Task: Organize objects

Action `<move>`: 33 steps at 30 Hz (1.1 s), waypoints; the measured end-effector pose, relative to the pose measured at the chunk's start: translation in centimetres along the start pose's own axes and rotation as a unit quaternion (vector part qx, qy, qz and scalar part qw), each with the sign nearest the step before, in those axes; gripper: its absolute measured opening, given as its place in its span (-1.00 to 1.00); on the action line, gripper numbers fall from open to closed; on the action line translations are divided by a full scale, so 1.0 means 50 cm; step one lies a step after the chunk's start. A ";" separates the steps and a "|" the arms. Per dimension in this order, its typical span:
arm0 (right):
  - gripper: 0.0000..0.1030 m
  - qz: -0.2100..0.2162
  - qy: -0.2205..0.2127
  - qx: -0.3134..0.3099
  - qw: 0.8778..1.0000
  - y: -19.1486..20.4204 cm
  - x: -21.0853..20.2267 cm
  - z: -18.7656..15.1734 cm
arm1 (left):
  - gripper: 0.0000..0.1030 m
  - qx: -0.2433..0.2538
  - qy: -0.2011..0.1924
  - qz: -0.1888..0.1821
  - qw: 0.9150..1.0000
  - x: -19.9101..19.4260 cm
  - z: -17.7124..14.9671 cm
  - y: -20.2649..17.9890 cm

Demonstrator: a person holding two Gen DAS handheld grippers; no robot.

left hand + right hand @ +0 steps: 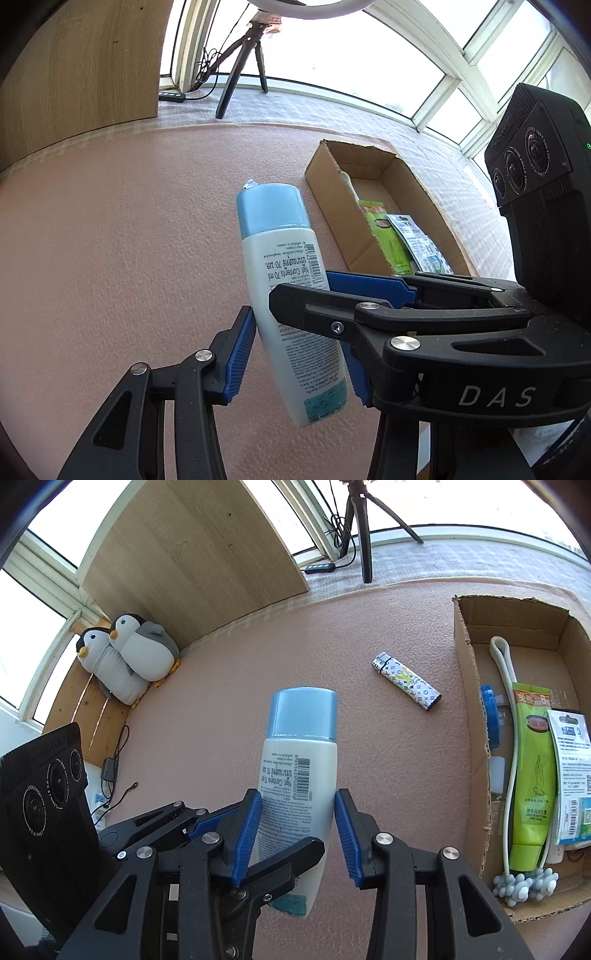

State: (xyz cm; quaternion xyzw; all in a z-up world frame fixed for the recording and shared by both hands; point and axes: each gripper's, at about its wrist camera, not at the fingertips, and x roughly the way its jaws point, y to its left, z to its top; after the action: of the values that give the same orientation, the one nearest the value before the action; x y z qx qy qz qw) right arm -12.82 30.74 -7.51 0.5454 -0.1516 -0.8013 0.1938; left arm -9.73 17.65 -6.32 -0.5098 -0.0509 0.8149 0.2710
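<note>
Between both grippers at frame centre, the bottle (299, 775), cap pointing away, is pinched by left (295, 332) and right (295, 830), with the box (476, 738) right.

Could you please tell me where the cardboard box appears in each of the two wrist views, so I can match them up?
Left wrist: the cardboard box sits right of centre, beyond the white bottle with the blue cap.
Right wrist: the cardboard box fills the right edge, right of the bottle.
Shared landmark: the green tube lying inside the box.
</note>
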 end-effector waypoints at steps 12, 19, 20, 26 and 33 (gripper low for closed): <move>-0.26 -0.046 -0.056 0.022 0.997 -0.156 -0.127 0.053 | -0.08 0.044 -0.011 -0.034 0.998 0.089 0.123 -0.175; -0.26 -0.066 -0.070 0.041 0.995 -0.252 -0.166 0.086 | -0.08 0.055 -0.003 -0.050 0.997 0.175 0.187 -0.253; -0.26 -0.069 -0.070 0.044 0.994 -0.264 -0.168 0.090 | -0.08 0.055 -0.001 -0.051 0.997 0.189 0.193 -0.261; -0.26 -0.078 -0.068 0.053 0.993 -0.322 -0.172 0.105 | -0.08 0.060 0.009 -0.052 0.997 0.246 0.210 -0.300; -0.26 -0.078 -0.068 0.059 0.993 -0.353 -0.173 0.111 | -0.08 0.066 0.016 -0.050 0.996 0.278 0.224 -0.315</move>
State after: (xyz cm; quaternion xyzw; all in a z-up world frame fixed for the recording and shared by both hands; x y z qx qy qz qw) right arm -17.69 50.53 -6.49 0.5100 -0.1687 -0.8390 0.0869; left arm -17.84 40.05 -6.51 -0.5009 -0.0184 0.7936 0.3449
